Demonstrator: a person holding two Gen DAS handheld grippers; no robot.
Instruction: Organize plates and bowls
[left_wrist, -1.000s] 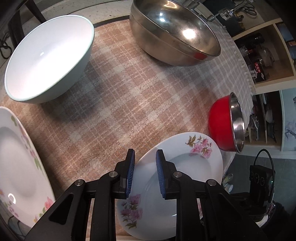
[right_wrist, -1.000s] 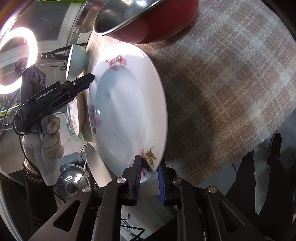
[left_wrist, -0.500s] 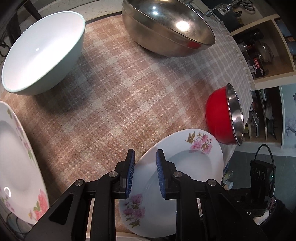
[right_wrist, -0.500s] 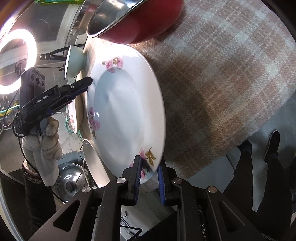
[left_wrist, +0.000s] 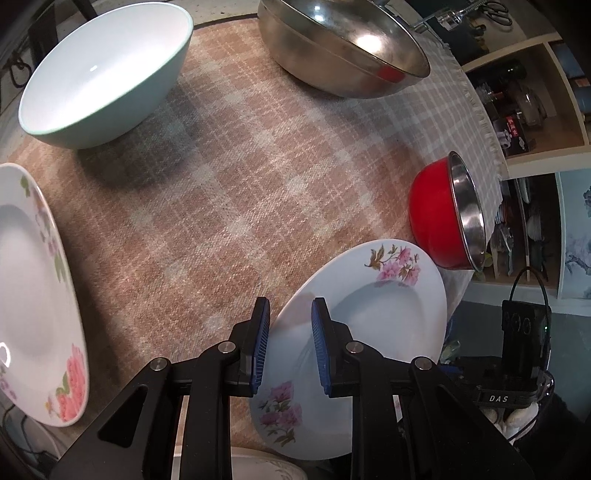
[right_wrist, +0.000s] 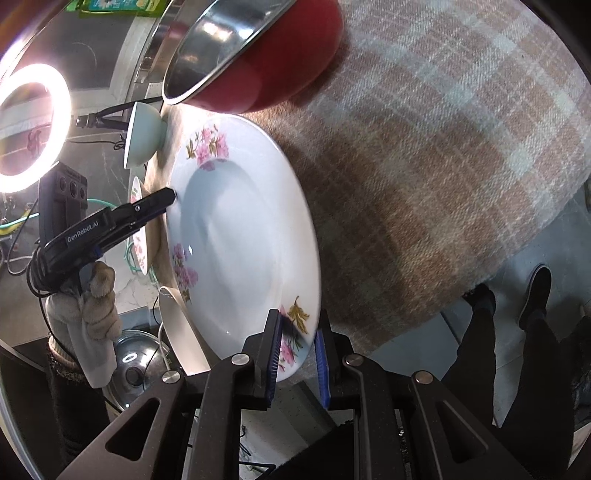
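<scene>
Where the plaid-clothed surface (left_wrist: 229, 206) ends, a white plate (left_wrist: 369, 354) with pink flower sprays and a brown leaf on its rim is held tilted over the edge, gripped from two opposite sides; the left gripper (left_wrist: 289, 343) has its blue-padded fingers (left_wrist: 261, 343) narrowed onto one stretch of the rim, one pad under and one over it, and the right gripper (right_wrist: 295, 358) pinches the rim likewise, beside the leaf motif, its fingers (right_wrist: 274, 354) nearly together. From the left wrist view the rest of the ware shows: a pale green bowl (left_wrist: 107, 74) with a white inside, a large steel bowl (left_wrist: 343, 51), a red bowl (left_wrist: 443, 218) with a steel lining just beyond the held plate, and a second flowered plate (left_wrist: 33, 295) at the far left, partly cut off. Only the right wrist view shows a gloved hand (right_wrist: 88, 314) holding the left gripper, a lit ring light (right_wrist: 33, 125), a steel pot lid (right_wrist: 133, 365) lower down, and a person's dark trousers and shoes (right_wrist: 532, 295) on the floor. "GenRobot.AI" is printed along the left gripper's body; "DAS" can be read on the right gripper's housing (left_wrist: 513, 384) in the left view.
</scene>
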